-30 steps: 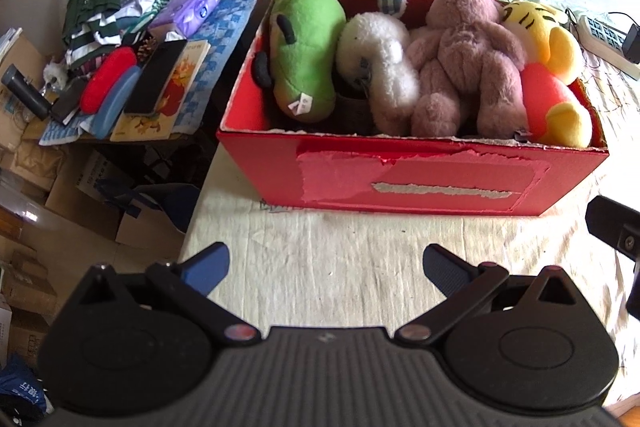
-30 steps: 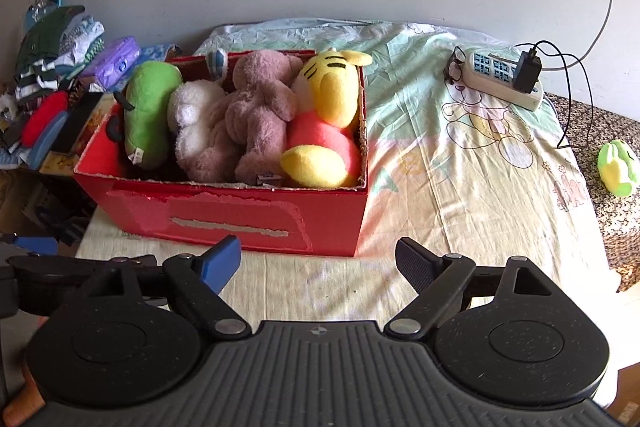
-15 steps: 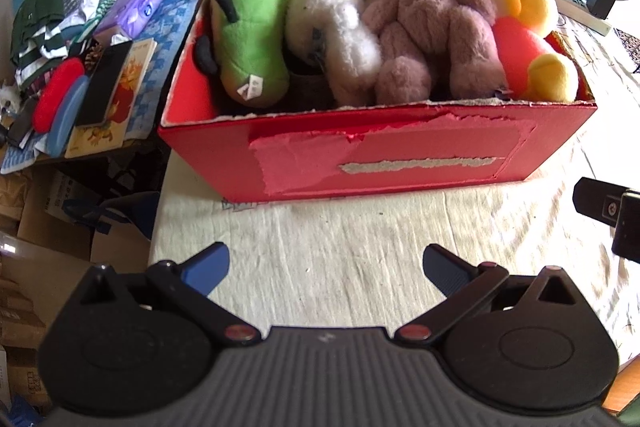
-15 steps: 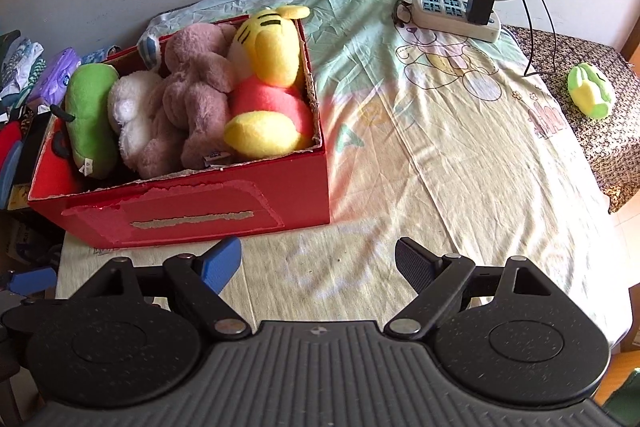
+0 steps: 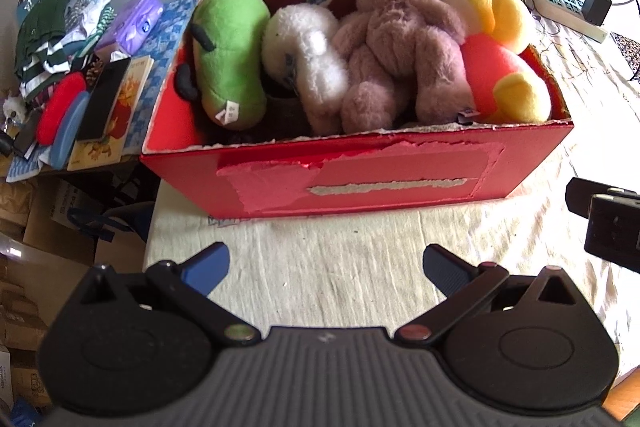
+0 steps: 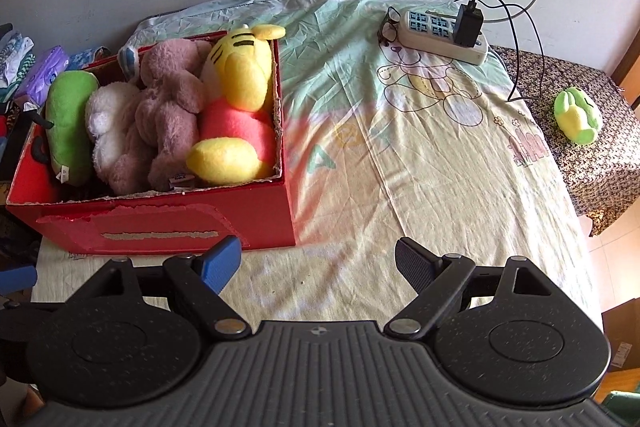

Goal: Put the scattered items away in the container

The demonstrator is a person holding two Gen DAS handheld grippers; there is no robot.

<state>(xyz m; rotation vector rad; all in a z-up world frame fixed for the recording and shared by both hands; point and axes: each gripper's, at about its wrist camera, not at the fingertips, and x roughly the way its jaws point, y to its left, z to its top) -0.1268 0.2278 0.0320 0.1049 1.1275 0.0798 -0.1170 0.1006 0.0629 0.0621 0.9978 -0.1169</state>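
Four plush toys fill the red box; one green-yellow plush remains at far right of my right-wrist frame, nearer my right claw (wide open, empty). Left claw: likewise spread, holding nothing.

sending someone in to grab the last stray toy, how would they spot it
Start at the white power strip by the wall, then look right to the dark patterned surface beside the bedsheet. The small green and yellow plush lies there alone, outside the red box.
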